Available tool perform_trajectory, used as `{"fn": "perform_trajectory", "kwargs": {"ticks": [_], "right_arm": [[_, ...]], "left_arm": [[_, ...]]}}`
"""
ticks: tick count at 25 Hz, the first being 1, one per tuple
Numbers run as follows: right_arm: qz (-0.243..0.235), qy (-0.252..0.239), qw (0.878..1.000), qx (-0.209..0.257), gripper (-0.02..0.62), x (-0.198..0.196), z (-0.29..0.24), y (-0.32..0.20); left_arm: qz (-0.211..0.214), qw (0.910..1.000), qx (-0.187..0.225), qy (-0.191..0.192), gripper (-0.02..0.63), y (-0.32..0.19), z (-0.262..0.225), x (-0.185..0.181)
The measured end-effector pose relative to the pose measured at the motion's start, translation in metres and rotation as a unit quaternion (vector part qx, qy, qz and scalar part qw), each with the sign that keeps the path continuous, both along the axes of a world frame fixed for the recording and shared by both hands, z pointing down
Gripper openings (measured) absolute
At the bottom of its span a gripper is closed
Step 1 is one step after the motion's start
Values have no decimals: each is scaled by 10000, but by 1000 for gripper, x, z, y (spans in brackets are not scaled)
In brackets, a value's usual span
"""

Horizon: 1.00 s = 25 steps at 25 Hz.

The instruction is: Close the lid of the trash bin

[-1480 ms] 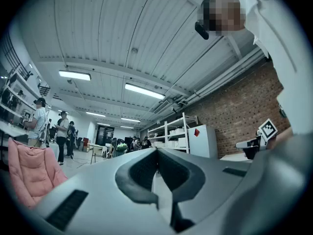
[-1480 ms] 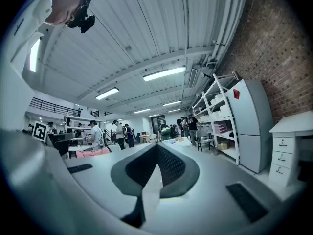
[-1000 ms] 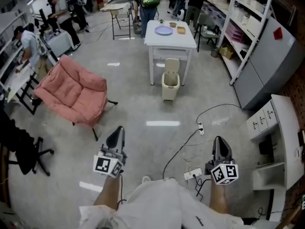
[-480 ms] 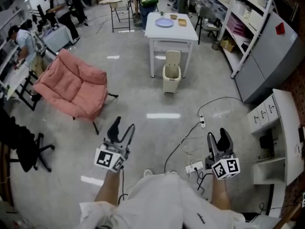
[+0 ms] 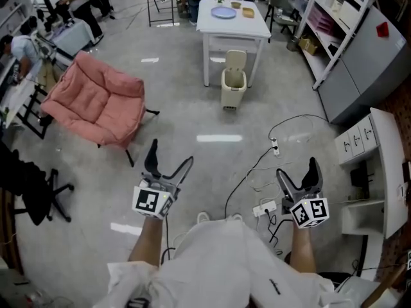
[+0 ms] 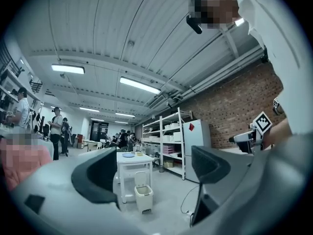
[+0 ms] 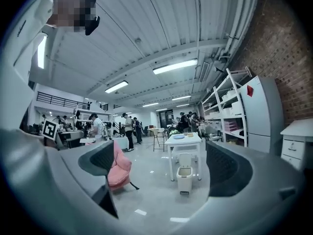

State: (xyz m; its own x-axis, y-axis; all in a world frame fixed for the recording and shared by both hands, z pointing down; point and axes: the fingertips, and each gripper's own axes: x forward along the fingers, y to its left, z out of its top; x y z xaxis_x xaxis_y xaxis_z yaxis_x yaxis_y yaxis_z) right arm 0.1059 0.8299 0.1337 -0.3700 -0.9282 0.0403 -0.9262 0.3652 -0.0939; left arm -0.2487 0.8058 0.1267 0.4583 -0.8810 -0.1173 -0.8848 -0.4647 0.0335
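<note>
A small beige trash bin (image 5: 232,88) stands on the floor in front of a white table (image 5: 247,27), with its lid (image 5: 236,59) raised upright. It is also in the left gripper view as the bin (image 6: 144,199) and in the right gripper view as the bin (image 7: 184,181), far off down the room. My left gripper (image 5: 171,154) and right gripper (image 5: 297,169) are held low near my body and point toward the bin. Both sets of jaws are opening, wide apart, with nothing between them.
A pink folding chair (image 5: 96,101) sits left of the path. Cables and a power strip (image 5: 264,208) lie on the floor by my right gripper. A white shelving rack (image 5: 321,24), a grey cabinet (image 5: 363,69) and a white drawer unit (image 5: 372,165) line the right side. People work at the far back.
Both grippers went from shut to wide open. Both hands slid lower in the head view and the right one moved right, while the bin and table shifted up the picture.
</note>
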Motion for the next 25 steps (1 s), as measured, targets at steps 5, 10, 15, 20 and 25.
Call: {"fn": "perform_trajectory", "kwargs": {"ticks": [5, 10, 15, 20, 25], "right_arm": [[61, 13, 9999, -109, 588, -16, 5, -2], [107, -22, 9995, -298, 589, -28, 19, 1], [84, -49, 9991, -421, 588, -40, 22, 0], [38, -65, 9991, -423, 589, -45, 22, -5], [-89, -93, 9993, -357, 589, -54, 15, -21]], "left_arm": [[25, 9999, -53, 106, 454, -5, 8, -21], [109, 9996, -163, 191, 454, -9, 22, -36], [143, 9992, -302, 215, 454, -10, 32, -46], [117, 9989, -348, 281, 454, -12, 34, -51], [11, 9993, -257, 282, 454, -21, 26, -59]]}}
